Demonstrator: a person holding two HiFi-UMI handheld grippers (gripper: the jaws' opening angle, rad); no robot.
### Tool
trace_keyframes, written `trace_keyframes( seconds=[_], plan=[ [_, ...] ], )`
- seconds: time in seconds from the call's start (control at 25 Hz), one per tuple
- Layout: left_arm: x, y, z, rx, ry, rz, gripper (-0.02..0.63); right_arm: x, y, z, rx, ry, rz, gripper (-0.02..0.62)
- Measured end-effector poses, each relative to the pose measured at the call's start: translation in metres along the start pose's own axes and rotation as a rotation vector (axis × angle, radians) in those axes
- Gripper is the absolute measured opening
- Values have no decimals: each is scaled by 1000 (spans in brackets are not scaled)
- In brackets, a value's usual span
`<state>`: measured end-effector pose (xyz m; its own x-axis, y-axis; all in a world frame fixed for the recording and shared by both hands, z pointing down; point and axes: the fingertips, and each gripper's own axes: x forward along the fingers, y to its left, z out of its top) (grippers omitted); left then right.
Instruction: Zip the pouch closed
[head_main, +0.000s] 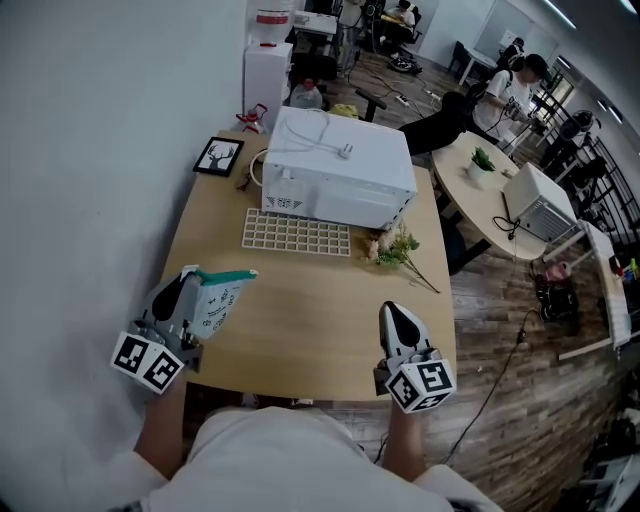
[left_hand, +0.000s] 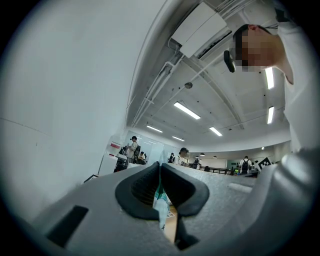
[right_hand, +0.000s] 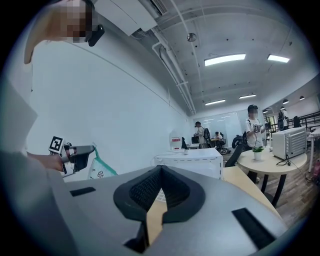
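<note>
Left tool (head_main: 186, 288) sits at approx 8 o'clock of the light wooden bench (head_main: 300, 320), jaws clamped on the white printed pouch w/ teal zip edge (head_main: 220, 300). The pouch is held upright, teal edge on top, running toward 3 o'clock. In the left gripper view the pads (left_hand: 142, 187) pinch tight on the pouch material, which hangs below them. Right tool (head_main: 398, 312) is at approx 5 o'clock, well apart from the pouch, jaws fully closed w/ nothing between. At 12 o'clock stands a white boxy appliance (head_main: 340, 165), w/ a white grid tray (head_main: 296, 232) just in front. A flower sprig (head_main: 398, 248) lies at the tray's 3 o'clock, and a black picture frame (head_main: 217, 156) at 11 o'clock.
</note>
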<state>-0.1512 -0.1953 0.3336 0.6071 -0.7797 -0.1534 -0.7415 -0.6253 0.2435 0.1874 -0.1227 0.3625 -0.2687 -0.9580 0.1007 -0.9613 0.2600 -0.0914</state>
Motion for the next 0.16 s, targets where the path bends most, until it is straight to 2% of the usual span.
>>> trace_keyframes(
  seconds=[0.16],
  plan=[
    [3,-3,2,-5,-4,-8,18,0,-2,2,1,-4,-7,0]
  ],
)
